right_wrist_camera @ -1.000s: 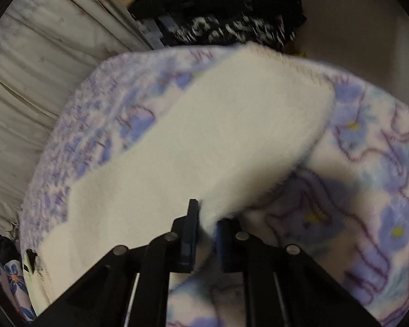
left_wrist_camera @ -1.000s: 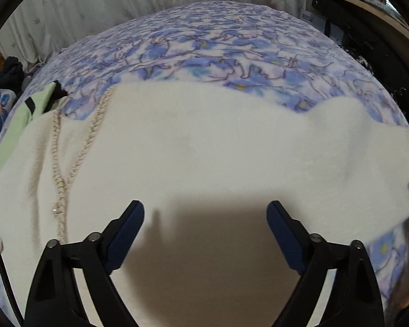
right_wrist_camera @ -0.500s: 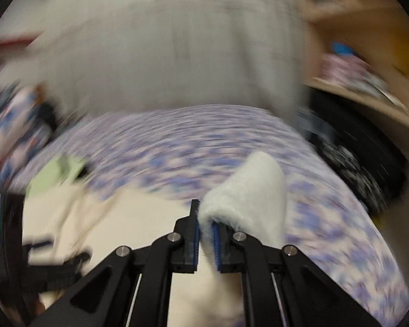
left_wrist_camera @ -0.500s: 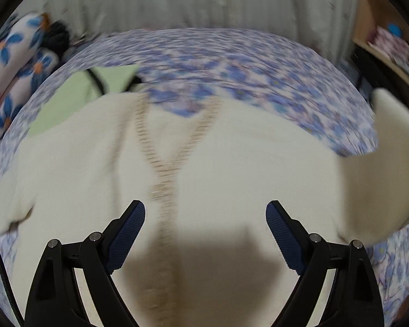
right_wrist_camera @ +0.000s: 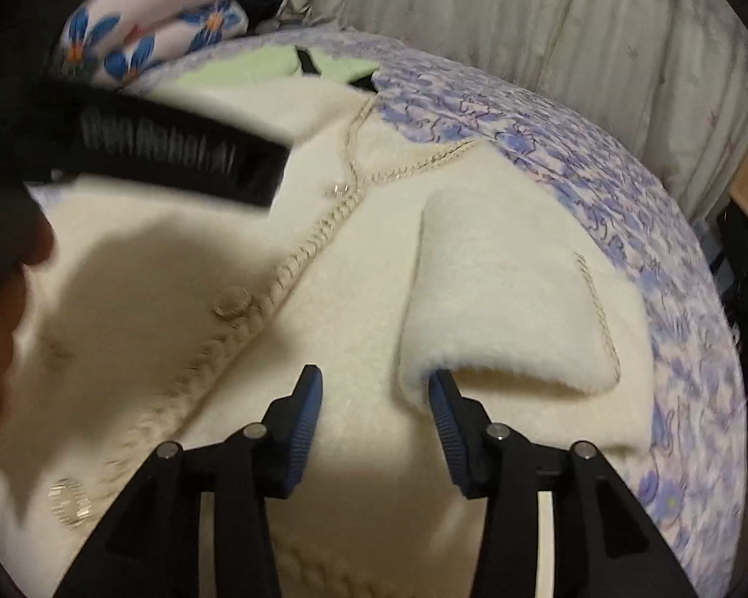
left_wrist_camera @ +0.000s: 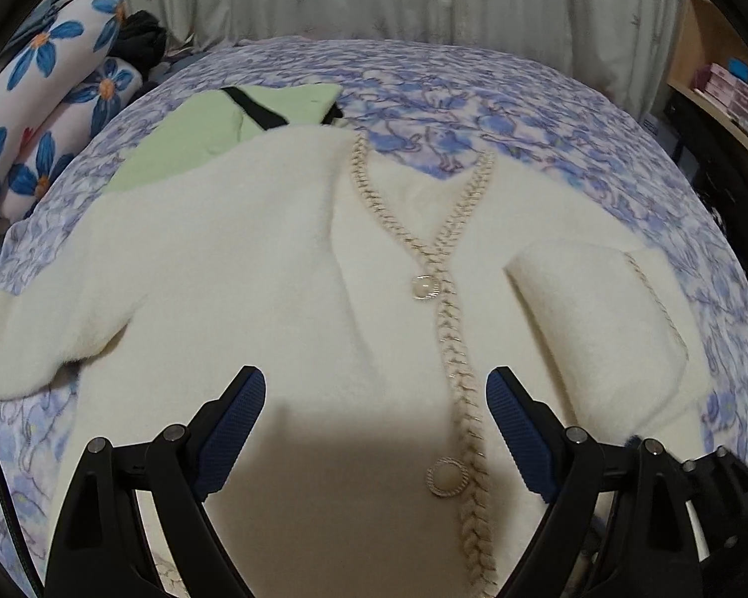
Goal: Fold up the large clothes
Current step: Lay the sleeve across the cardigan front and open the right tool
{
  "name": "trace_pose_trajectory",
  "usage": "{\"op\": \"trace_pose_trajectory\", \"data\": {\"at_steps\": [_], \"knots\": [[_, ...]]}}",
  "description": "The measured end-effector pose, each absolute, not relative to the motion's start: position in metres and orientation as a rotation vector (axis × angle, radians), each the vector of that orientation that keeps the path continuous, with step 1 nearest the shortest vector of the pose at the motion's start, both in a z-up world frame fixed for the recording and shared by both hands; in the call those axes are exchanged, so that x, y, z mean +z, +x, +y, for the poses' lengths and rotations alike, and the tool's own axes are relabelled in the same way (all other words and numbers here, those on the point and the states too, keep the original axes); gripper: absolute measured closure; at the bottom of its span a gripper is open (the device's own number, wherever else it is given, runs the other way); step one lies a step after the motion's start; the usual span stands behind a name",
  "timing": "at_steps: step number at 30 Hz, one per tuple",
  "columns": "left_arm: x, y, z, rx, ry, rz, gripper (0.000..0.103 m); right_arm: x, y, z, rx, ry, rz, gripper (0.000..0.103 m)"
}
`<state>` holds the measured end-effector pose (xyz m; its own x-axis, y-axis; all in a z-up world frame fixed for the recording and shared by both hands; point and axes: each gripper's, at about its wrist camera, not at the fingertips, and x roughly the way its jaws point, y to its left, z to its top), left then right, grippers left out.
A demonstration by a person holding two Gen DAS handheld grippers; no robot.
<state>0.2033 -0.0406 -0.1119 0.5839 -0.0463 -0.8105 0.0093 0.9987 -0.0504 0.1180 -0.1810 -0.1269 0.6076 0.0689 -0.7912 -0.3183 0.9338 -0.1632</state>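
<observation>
My right gripper [right_wrist_camera: 371, 416] had just been opening, and its pads stood apart around nothing, the folded sleeve [right_wrist_camera: 503, 309] lying loose just beside one finger. My left gripper [left_wrist_camera: 374, 428] hung wide and empty over the hem end of the cream cardigan [left_wrist_camera: 254, 269], which lay flat on the flowered bedspread [left_wrist_camera: 473, 79]. It looked soft, thick and limp, light enough to lift by one edge, so I judged the other cuff [left_wrist_camera: 10, 349] the place to pinch. Its long axis ran away from me, braided placket [left_wrist_camera: 449, 319] toward the neckline, beyond which lay a green garment [left_wrist_camera: 214, 129].
</observation>
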Motion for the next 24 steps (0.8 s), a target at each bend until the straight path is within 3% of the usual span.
{"op": "trace_pose_trajectory", "data": {"at_steps": [10,24], "knots": [[-0.094,0.186,-0.103,-0.192,0.064,0.905,0.014,-0.098,0.108,-0.264,0.034,0.085,0.81,0.058],[-0.126,0.176,-0.213,-0.237,0.427,0.91,0.014,-0.164,0.099,-0.333,-0.086,0.432,0.906,0.058]]}}
